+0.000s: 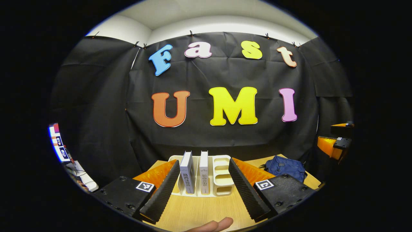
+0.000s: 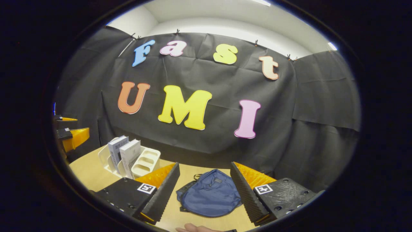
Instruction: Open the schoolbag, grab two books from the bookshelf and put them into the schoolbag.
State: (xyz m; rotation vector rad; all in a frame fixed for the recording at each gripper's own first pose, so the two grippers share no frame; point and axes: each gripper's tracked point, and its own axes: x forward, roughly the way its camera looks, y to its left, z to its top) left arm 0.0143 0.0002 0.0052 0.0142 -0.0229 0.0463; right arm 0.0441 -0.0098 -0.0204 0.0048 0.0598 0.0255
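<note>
The right hand-held gripper (image 2: 203, 190) hangs spread wide above a blue schoolbag (image 2: 210, 197) lying on the worktop (image 2: 93, 175). Two books (image 2: 124, 154) stand in a white bookshelf (image 2: 146, 162) far left.

a recording booth: black cloth (image 1: 225, 135) clipped along white walls (image 1: 225, 24), with a staged wooden tabletop (image 1: 199, 209) and a screen (image 1: 58, 143) at the side.

Book spines (image 1: 195, 174) carry Chinese characters, too small to read; gripper tags (image 1: 145, 186) coded squares
</note>
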